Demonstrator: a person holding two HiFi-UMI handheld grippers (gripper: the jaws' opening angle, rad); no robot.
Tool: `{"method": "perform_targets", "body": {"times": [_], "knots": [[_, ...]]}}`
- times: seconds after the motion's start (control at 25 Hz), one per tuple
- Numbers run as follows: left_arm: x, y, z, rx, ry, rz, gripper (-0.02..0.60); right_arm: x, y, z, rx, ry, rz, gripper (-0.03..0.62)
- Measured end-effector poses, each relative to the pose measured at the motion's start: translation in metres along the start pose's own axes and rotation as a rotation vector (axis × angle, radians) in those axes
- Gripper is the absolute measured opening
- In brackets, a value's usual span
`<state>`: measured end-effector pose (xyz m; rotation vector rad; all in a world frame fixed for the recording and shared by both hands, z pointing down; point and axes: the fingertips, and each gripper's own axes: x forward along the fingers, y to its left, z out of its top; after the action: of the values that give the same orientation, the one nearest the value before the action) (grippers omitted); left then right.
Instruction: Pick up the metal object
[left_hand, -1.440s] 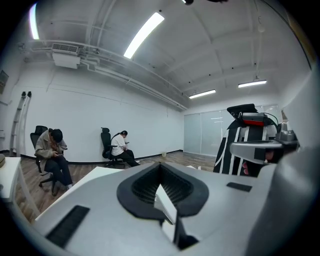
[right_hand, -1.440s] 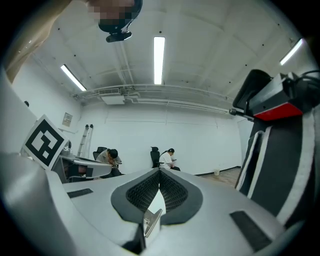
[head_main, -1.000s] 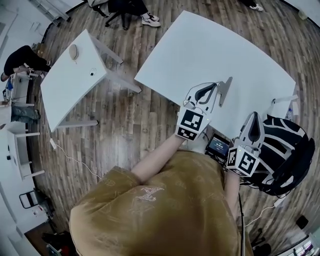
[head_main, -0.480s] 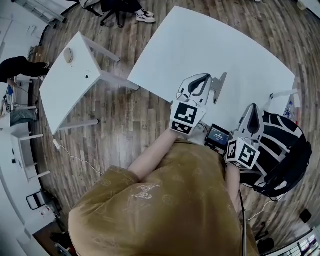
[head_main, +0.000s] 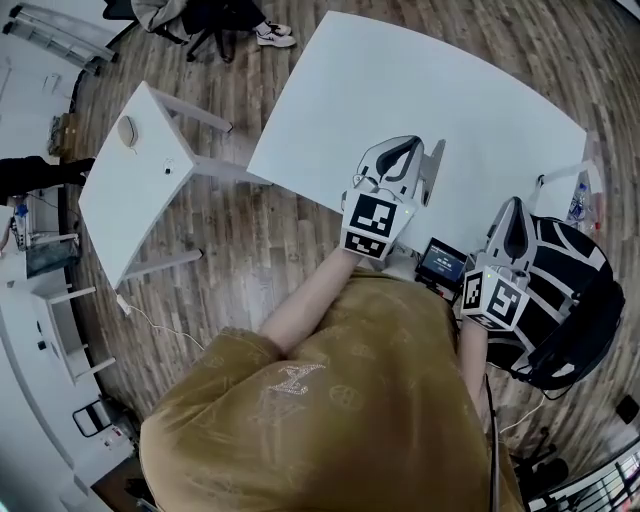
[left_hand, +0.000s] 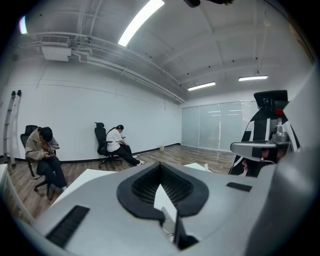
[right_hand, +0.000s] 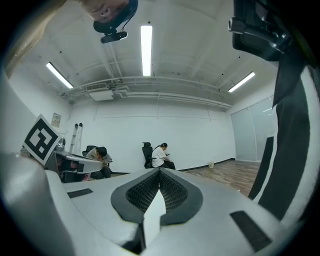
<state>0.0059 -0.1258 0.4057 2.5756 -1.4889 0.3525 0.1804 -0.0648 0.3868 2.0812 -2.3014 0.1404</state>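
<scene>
The metal object (head_main: 433, 172) is a flat grey bar lying near the front edge of the large white table (head_main: 400, 80). My left gripper (head_main: 408, 150) lies just left of the bar, over the table. Its jaws are shut with nothing between them. In the left gripper view the left gripper (left_hand: 160, 167) has its tips touching, and a sliver of table and metal shows below them. My right gripper (head_main: 513, 208) hovers at the table's right end, above a black-and-white chair, away from the bar. In the right gripper view the right gripper (right_hand: 160, 172) is shut and empty.
A small black device with a lit screen (head_main: 443, 262) sits off the table's front edge, between my arms. The black-and-white chair (head_main: 575, 300) stands at the right. A second white table (head_main: 130, 190) stands to the left. Seated people (left_hand: 117, 145) are at the far wall.
My left gripper has edged forward along the left side of the metal bar. The right gripper has barely moved. Both have stayed shut.
</scene>
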Motion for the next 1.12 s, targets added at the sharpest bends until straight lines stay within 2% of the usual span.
{"method": "perform_targets", "body": {"times": [0.2, 0.76, 1.12], "knots": [[0.013, 0.003, -0.002, -0.001, 0.016, -0.027, 0.006, 0.008, -0.010, -0.001, 0.000, 0.013, -0.040, 0.009], [0.037, 0.004, -0.010, -0.021, 0.026, -0.075, 0.006, 0.022, -0.004, -0.011, -0.014, 0.045, -0.045, 0.008], [0.050, 0.011, -0.043, -0.038, 0.109, -0.096, 0.008, 0.033, 0.008, -0.020, -0.021, 0.073, -0.024, 0.009]]}}
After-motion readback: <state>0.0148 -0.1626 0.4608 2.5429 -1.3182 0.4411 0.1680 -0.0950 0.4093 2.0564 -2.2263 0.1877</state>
